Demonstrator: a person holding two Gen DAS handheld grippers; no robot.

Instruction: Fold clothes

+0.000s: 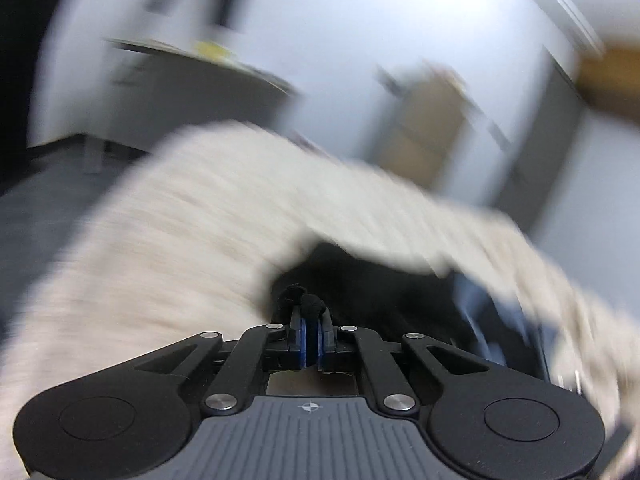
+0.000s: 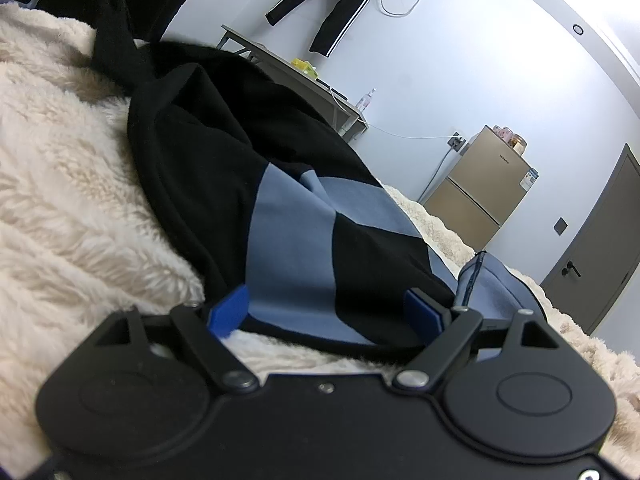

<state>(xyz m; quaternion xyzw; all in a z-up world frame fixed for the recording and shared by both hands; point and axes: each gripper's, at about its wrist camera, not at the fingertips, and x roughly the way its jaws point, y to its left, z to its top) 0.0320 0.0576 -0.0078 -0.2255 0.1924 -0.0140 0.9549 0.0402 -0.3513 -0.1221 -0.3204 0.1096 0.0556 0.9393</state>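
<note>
A black garment with grey-blue panels (image 2: pixel 256 184) lies crumpled on a cream fluffy blanket (image 2: pixel 68 184). My right gripper (image 2: pixel 324 312) is open, its blue pads (image 2: pixel 230 308) on either side of the garment's near hem, low over the blanket. My left gripper (image 1: pixel 310 326) is shut on a bunched bit of the black garment (image 1: pixel 308 302). The left wrist view is badly motion-blurred; the dark cloth (image 1: pixel 372 292) and the blanket (image 1: pixel 160 232) show beyond the fingers.
A grey table (image 2: pixel 304 80) with a yellow object stands by the far wall. Black trousers (image 2: pixel 344 4) hang on the wall. A gold fridge (image 2: pixel 480 196) and a grey door (image 2: pixel 600 248) are at the right.
</note>
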